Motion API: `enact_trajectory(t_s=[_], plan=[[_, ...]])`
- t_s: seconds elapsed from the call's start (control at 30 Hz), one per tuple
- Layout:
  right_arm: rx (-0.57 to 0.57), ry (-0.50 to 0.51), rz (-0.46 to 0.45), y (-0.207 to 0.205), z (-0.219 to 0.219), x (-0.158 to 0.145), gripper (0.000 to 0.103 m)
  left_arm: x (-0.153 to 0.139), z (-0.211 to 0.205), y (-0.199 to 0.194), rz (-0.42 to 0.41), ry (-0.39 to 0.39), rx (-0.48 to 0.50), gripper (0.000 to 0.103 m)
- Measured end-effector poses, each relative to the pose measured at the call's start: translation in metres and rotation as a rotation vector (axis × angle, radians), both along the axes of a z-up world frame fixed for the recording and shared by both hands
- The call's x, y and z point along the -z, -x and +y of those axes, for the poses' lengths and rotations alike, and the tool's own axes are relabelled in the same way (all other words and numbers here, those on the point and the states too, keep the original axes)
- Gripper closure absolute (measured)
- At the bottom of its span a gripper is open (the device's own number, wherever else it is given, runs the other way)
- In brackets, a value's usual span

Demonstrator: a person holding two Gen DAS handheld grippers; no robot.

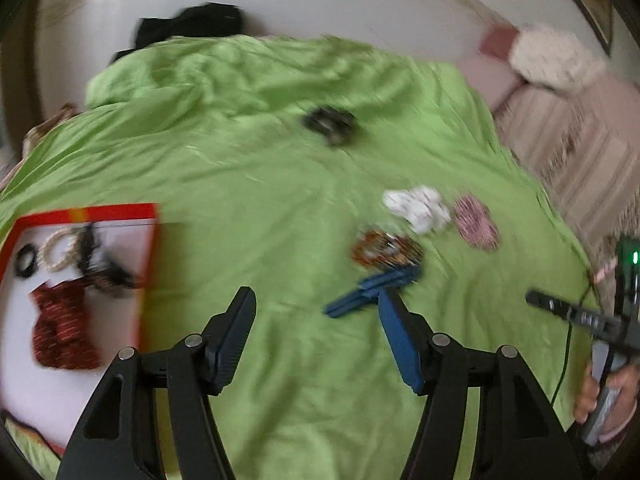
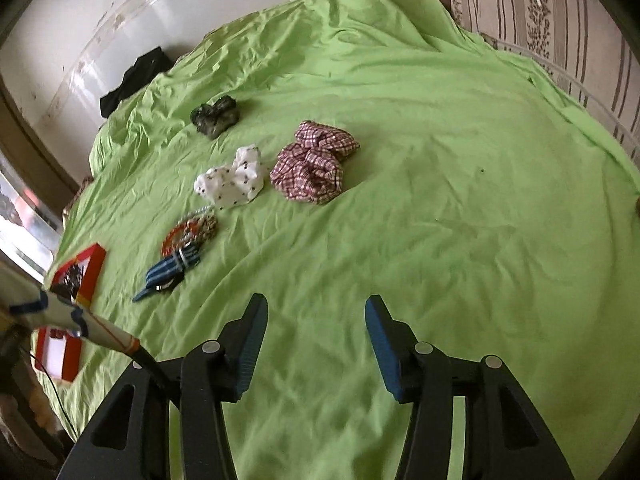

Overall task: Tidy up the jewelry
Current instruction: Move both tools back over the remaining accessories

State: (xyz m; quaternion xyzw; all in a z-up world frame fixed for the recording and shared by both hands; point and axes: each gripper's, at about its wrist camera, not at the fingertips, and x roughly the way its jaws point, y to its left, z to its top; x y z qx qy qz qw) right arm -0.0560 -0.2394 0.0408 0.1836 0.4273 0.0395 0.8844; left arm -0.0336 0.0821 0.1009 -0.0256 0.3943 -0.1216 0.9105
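A red-rimmed white box (image 1: pixel 149 264) lies at the left on the green sheet and holds a red scrunchie (image 1: pixel 64 328), a black hair tie (image 1: pixel 26 262), beige bangles (image 1: pixel 60 250) and a dark clip (image 1: pixel 100 264). Loose on the sheet are a blue hair clip (image 2: pixel 166 274), orange and brown bangles (image 2: pixel 188 232), a white dotted scrunchie (image 2: pixel 232 182), a pink plaid scrunchie (image 2: pixel 316 162) and a dark green scrunchie (image 2: pixel 216 116). My left gripper (image 1: pixel 316 296) hovers open just short of the blue hair clip (image 1: pixel 372 292), holding nothing. My right gripper (image 2: pixel 316 300) is open over bare sheet.
The green sheet (image 2: pixel 460 220) covers the bed, with a white wall behind and black cloth (image 2: pixel 134 80) at its far edge. A striped pillow (image 2: pixel 560 20) lies at the right. A hand (image 1: pixel 608 400) holds the other gripper's handle at the right edge.
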Motion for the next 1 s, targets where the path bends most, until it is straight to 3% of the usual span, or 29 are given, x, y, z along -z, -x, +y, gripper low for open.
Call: enact_trajectory(t_s=[0.2, 0.33, 0.5, 0.57, 0.63, 0.67, 0.7, 0.73, 1.0], plan=[[0.007, -0.038, -0.040, -0.007, -0.009, 0.011, 0.045, 0.028, -0.060, -0.027, 0.061, -0.082, 0.136, 0.040], [0.009, -0.087, -0.013, -0.010, -0.022, 0.026, 0.044, 0.052, -0.088, -0.052, 0.122, -0.130, 0.204, 0.040], [-0.007, -0.129, -0.018, -0.017, -0.027, 0.027, 0.042, 0.071, -0.106, -0.066, 0.123, -0.248, 0.211, 0.041], [-0.011, -0.125, -0.014, -0.018, -0.026, 0.029, 0.041, 0.071, -0.103, -0.067, 0.133, -0.253, 0.182, 0.061], [-0.011, -0.124, -0.009, -0.019, -0.026, 0.030, 0.041, 0.067, -0.095, -0.061, 0.143, -0.210, 0.186, 0.061], [-0.010, -0.123, -0.010, -0.019, -0.026, 0.030, 0.041, 0.063, -0.089, -0.056, 0.145, -0.173, 0.187, 0.079], [-0.007, -0.118, -0.014, -0.018, -0.026, 0.030, 0.041, 0.060, -0.083, -0.049, 0.146, -0.145, 0.185, 0.085], [-0.005, -0.113, -0.014, -0.018, -0.026, 0.030, 0.041, 0.057, -0.079, -0.045, 0.147, -0.130, 0.180, 0.102], [-0.001, -0.013, -0.024, -0.018, -0.013, 0.031, 0.041, 0.051, -0.030, -0.017, 0.158, 0.008, 0.093, 0.103]])
